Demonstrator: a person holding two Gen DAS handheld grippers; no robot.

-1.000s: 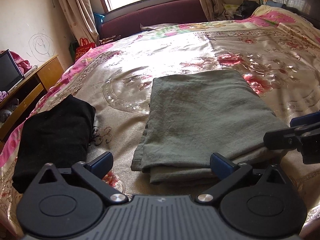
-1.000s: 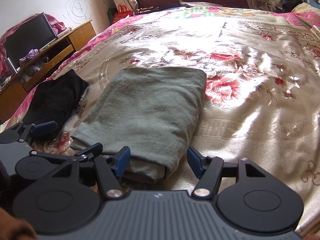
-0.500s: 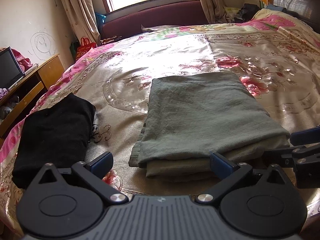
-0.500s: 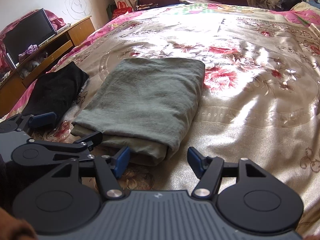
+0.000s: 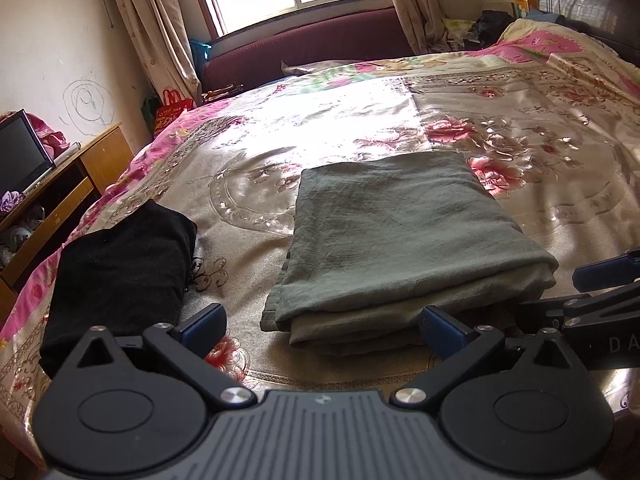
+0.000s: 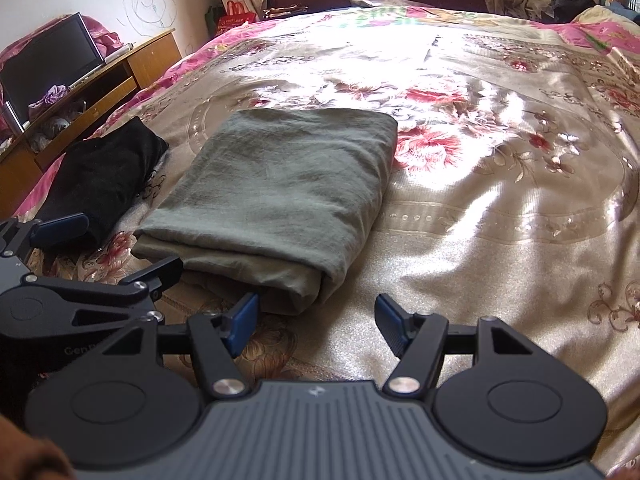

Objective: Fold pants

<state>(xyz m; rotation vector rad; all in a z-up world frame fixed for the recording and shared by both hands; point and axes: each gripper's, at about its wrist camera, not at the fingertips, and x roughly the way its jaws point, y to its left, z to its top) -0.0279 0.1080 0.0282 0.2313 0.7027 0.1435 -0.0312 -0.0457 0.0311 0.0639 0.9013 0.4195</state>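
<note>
The grey-green pants (image 5: 400, 236) lie folded into a flat rectangle on the floral bedspread (image 5: 360, 120); they also show in the right wrist view (image 6: 276, 196). My left gripper (image 5: 324, 324) is open and empty, just short of the stack's near edge. My right gripper (image 6: 318, 322) is open and empty, in front of the stack's near right corner. The right gripper shows at the right edge of the left wrist view (image 5: 600, 296). The left gripper shows at the left of the right wrist view (image 6: 80, 264).
A folded black garment (image 5: 120, 268) lies left of the pants, also in the right wrist view (image 6: 104, 176). A wooden desk (image 6: 96, 80) with a monitor (image 6: 52, 64) stands left of the bed. A maroon sofa (image 5: 312, 48) and window are beyond the bed.
Both grippers have drawn back and up from the folded pants, which now sit farther from the fingers. The pants have not moved.
</note>
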